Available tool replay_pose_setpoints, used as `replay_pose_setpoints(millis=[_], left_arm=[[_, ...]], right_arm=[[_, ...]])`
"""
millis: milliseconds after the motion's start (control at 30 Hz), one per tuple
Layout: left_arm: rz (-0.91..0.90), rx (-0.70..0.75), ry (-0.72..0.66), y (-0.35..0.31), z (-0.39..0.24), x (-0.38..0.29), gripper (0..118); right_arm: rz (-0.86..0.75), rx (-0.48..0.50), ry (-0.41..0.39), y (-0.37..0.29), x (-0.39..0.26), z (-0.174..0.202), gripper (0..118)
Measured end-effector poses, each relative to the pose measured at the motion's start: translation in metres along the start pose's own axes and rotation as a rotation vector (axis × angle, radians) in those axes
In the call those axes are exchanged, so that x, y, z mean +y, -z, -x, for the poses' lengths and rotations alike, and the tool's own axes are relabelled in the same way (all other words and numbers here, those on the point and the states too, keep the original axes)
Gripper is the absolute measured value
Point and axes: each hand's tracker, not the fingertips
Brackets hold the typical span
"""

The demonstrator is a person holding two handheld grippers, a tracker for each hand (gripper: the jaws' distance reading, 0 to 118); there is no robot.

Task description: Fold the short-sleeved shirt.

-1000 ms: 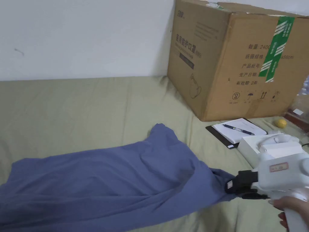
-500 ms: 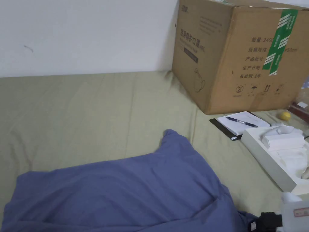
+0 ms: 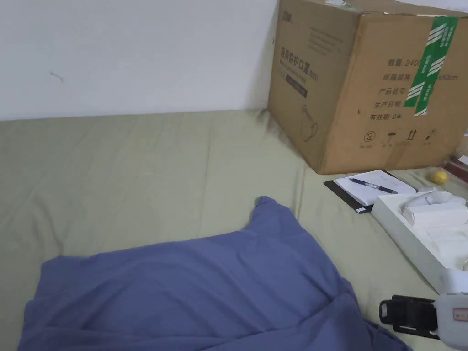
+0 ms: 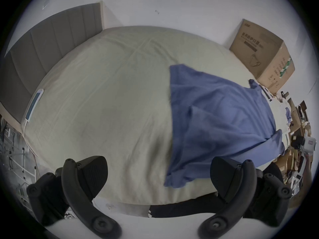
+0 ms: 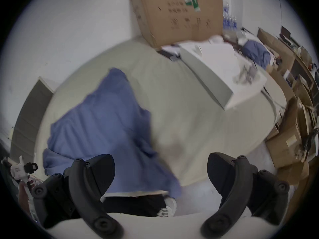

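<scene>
The blue shirt (image 3: 192, 283) lies spread on the bed (image 3: 137, 164), filling the lower middle of the head view, its cloth rumpled in soft folds and one pointed corner reaching up toward the centre of the frame. A flap of it is turned over at the lower right edge.

The right tongs (image 3: 409, 315) sit at the lower right of the head view, just beside that flap but apart from it. In the right gripper view the right tongs (image 5: 160, 175) have their jaws spread wide with nothing between them, and the shirt (image 5: 103, 122) lies left of centre, blurred along its right edge. At the far left of that view the left tongs (image 5: 32, 167) show small, held in a hand (image 5: 23, 192).

In the left gripper view the left tongs (image 4: 158, 175) also stand wide apart and hold nothing; the shirt (image 4: 215, 122) lies right of centre, its near corner hanging close to the bed's edge. A phone (image 4: 34, 104) lies at the left side of the bed, near the grey headboard (image 4: 43, 44).

At the upper right of the head view a box (image 3: 365, 82) stands on the bed against the wall. Below it lie a notepad (image 3: 372, 187) with a pen (image 3: 372, 186) on it, a white tray (image 3: 402, 228), and a small yellow ball (image 3: 439, 176).
</scene>
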Motion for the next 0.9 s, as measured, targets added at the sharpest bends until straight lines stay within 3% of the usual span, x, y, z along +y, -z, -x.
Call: replay_pose_setpoints(millis=[67, 100, 133, 167, 200, 233, 300, 367, 400, 500, 567, 733, 767, 833, 867, 900], left_arm=[[-0.056, -0.036, 0.026, -0.015, -0.013, 0.002, 116], [-0.139, -0.076, 0.042, -0.025, -0.019, 0.001, 106], [-0.227, -0.129, 0.057, -0.036, -0.027, 0.0, 87], [-0.277, -0.149, 0.069, -0.043, -0.034, -0.001, 55], [-0.315, -0.165, 0.087, -0.047, -0.039, -0.001, 10], [-0.341, -0.149, 0.12, -0.05, -0.049, -0.001, 0], [-0.395, -0.114, 0.165, -0.054, -0.064, 0.002, 0], [-0.408, -0.176, 0.194, -0.054, -0.072, 0.017, 0], [-0.41, -0.186, 0.198, -0.054, -0.075, 0.028, 0], [-0.353, -0.161, 0.166, -0.037, -0.076, 0.085, 0], [-0.253, -0.109, 0.128, -0.009, -0.072, 0.133, 0], [0.036, -0.144, 0.079, 0.102, -0.046, 0.211, 3], [0.079, -0.123, 0.087, 0.121, -0.044, 0.217, 17], [0.131, -0.082, 0.113, 0.155, -0.041, 0.223, 99], [0.159, -0.056, 0.128, 0.172, -0.038, 0.224, 118], [0.162, -0.015, 0.145, 0.183, -0.034, 0.222, 112]], right_arm=[[-0.101, 0.13, -0.052, -0.02, 0.003, 0.026, 109], [-0.182, 0.206, -0.087, -0.033, 0.002, 0.041, 106], [-0.26, 0.273, -0.141, -0.046, -0.001, 0.06, 99], [-0.302, 0.298, -0.195, -0.055, -0.003, 0.077, 83], [-0.339, 0.313, -0.241, -0.061, -0.005, 0.092, 30], [-0.369, 0.336, -0.293, -0.066, -0.008, 0.11, 0], [-0.418, 0.338, -0.331, -0.058, -0.017, 0.139, 0], [-0.399, 0.468, -0.352, -0.046, -0.023, 0.157, 0], [-0.389, 0.488, -0.365, -0.041, -0.025, 0.164, 0], [-0.396, 0.471, -0.426, -0.049, -0.017, 0.17, 0], [-0.393, 0.475, -0.467, -0.051, -0.011, 0.177, 0], [-0.313, 0.492, -0.446, -0.031, -0.001, 0.179, 0], [-0.301, 0.489, -0.442, -0.024, -0.001, 0.177, 0], [-0.279, 0.472, -0.443, -0.014, 0.003, 0.177, 0], [-0.263, 0.465, -0.445, -0.008, 0.004, 0.176, 0], [-0.245, 0.459, -0.446, -0.001, 0.005, 0.174, 0]])
